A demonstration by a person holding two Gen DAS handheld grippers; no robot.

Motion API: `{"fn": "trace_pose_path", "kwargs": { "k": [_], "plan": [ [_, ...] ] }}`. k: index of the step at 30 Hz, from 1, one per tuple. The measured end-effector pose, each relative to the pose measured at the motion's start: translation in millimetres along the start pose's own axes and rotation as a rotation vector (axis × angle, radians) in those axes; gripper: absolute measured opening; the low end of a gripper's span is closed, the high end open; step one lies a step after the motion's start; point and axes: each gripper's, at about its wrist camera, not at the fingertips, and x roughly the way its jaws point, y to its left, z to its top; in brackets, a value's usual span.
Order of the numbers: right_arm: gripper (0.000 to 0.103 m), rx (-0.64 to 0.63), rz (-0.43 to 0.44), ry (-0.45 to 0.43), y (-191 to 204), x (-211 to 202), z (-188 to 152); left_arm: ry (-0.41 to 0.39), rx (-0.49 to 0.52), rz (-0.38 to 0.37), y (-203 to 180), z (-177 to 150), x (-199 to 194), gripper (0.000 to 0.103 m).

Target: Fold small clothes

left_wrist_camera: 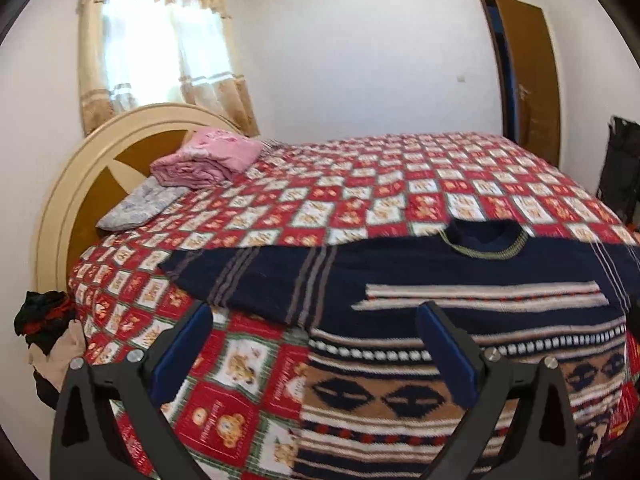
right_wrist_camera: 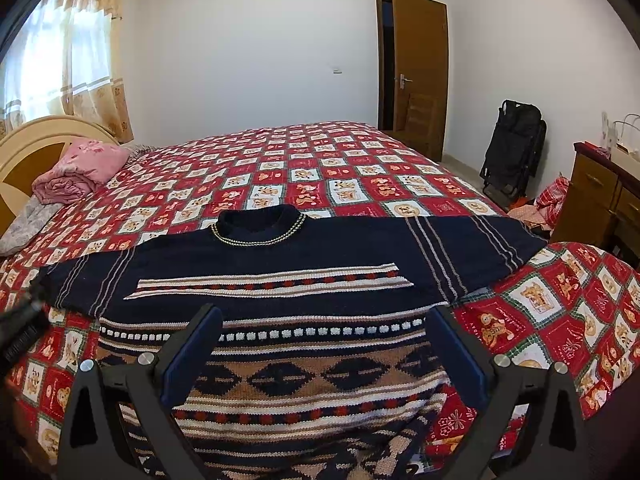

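A navy knitted sweater (right_wrist_camera: 304, 248) with tan, white and red patterned bands lies spread flat on the bed, collar away from me and both sleeves stretched out sideways. In the left wrist view the same sweater (left_wrist_camera: 440, 272) fills the right half, its left sleeve (left_wrist_camera: 248, 276) reaching toward the headboard. My left gripper (left_wrist_camera: 316, 316) hovers open over the sweater's left side edge, nothing between its blue pads. My right gripper (right_wrist_camera: 326, 320) hangs open above the sweater's lower body, also holding nothing. The hem is hidden below both views.
The bed carries a red and white checked quilt (right_wrist_camera: 320, 168). A folded pink blanket (left_wrist_camera: 208, 158) and grey pillow (left_wrist_camera: 136, 206) lie by the cream headboard (left_wrist_camera: 72, 184). Clothes pile (left_wrist_camera: 44, 332) beside the bed. A wooden dresser (right_wrist_camera: 600, 196), black folded stroller (right_wrist_camera: 514, 148) and door (right_wrist_camera: 420, 68) stand at right.
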Motion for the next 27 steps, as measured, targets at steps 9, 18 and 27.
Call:
{"fn": "trace_pose_path", "kwargs": {
  "k": [9,18,27],
  "plan": [
    [0.102,-0.015,0.011,-0.002,5,-1,2,-0.009,-0.082,0.066,35,8,1,0.103],
    [0.102,-0.018,0.011,0.002,6,0,3,-0.007,-0.096,0.071,43,7,2,0.103],
    [0.102,-0.009,0.013,0.007,3,1,4,0.012,-0.093,0.061,40,7,3,0.103]
  ]
}}
